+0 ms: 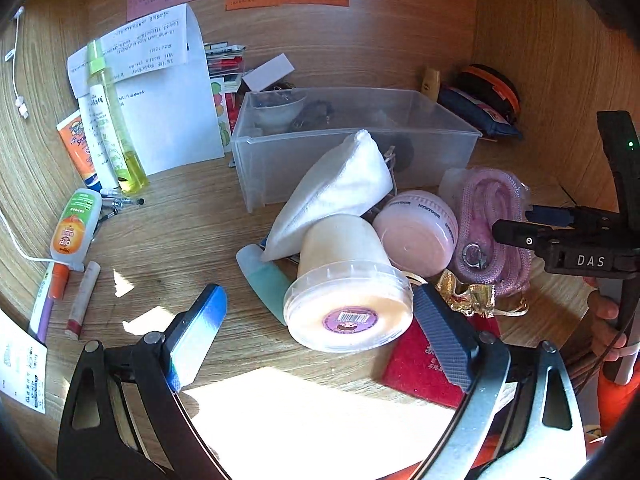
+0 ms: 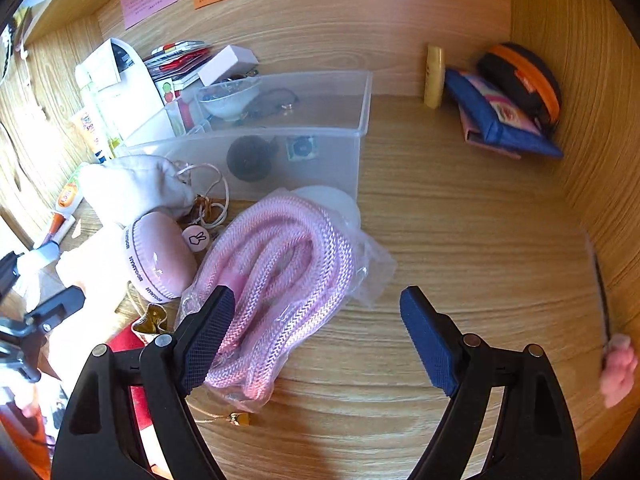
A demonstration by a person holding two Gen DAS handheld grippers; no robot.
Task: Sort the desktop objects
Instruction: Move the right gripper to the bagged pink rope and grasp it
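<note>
In the left wrist view a cream tub (image 1: 348, 280) lies on its side with its clear lid facing me. My left gripper (image 1: 320, 336) is open; the lid sits between its fingers, close to the right one and well apart from the left one. Behind the tub are a white cloth pouch (image 1: 340, 192), a pink round jar (image 1: 416, 232) and a teal tube (image 1: 264, 280). My right gripper (image 2: 318, 336) is open low over the desk. A pink rope in a clear bag (image 2: 280, 264) lies by its left finger, partly between the fingers.
A clear plastic bin (image 1: 360, 136) with small items stands behind the pile. Spray bottles (image 1: 116, 128), papers (image 1: 160, 100) and an orange-capped bottle (image 1: 76, 228) line the left. A red booklet (image 1: 416, 364) lies under the tub. A blue pouch (image 2: 504, 120) and black-orange case (image 2: 524, 76) fill the back right corner. Bare desk (image 2: 460, 220) lies right of the rope.
</note>
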